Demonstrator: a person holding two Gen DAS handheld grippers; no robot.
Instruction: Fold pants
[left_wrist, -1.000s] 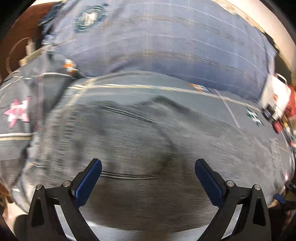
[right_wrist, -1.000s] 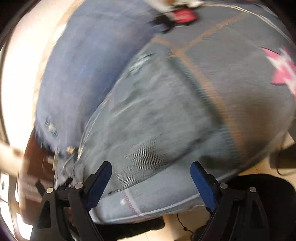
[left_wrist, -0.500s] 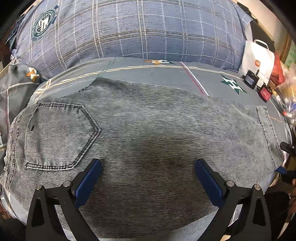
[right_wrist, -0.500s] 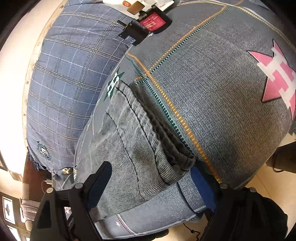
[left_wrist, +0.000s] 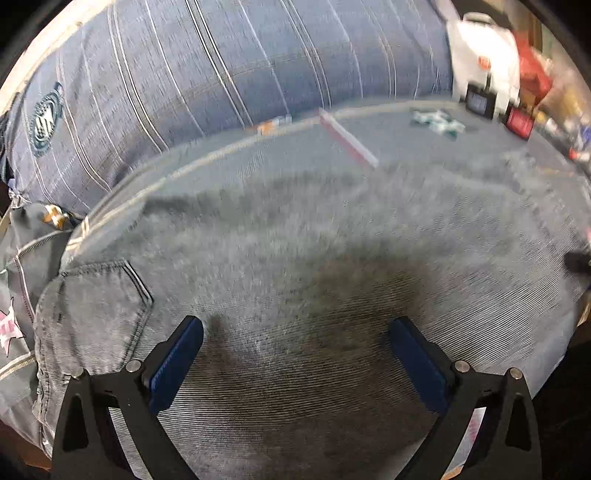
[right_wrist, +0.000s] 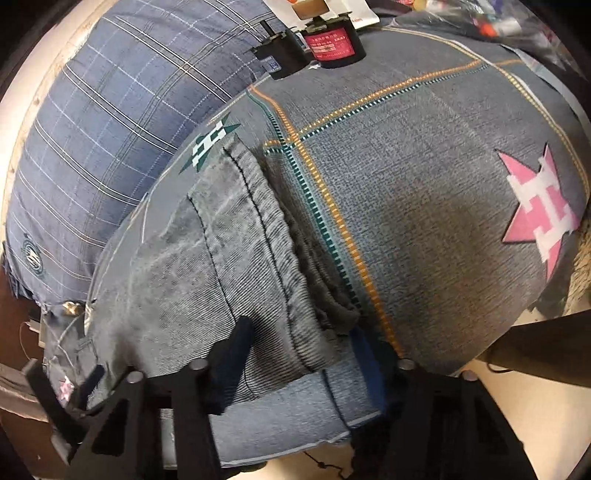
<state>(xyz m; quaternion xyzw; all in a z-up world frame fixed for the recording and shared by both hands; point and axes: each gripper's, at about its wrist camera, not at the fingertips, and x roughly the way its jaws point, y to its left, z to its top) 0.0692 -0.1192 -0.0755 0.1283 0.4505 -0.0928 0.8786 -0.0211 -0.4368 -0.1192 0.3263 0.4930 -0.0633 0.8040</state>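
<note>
Grey denim pants (left_wrist: 295, 266) lie flat across a bed, back pocket (left_wrist: 96, 306) at the left. My left gripper (left_wrist: 295, 354) hovers open just above the middle of the pants, blue pads wide apart, holding nothing. In the right wrist view the pants' hem end (right_wrist: 258, 258) lies folded in layers by the bed's near edge. My right gripper (right_wrist: 301, 369) is low at that hem with its jaws narrowed around the cloth edge; the image there is blurred.
The bed has a grey patterned cover (right_wrist: 424, 206) with a pink star motif (right_wrist: 539, 214). A blue plaid pillow (left_wrist: 240, 66) lies along the far side. A white bag (left_wrist: 480, 70) and small boxes (right_wrist: 332, 44) sit at the bed's far corner. Floor (right_wrist: 498, 376) shows below the bed edge.
The left gripper has shifted right and tilted over the pants, staying open. The right gripper's jaws have come closer together around the pants hem.
</note>
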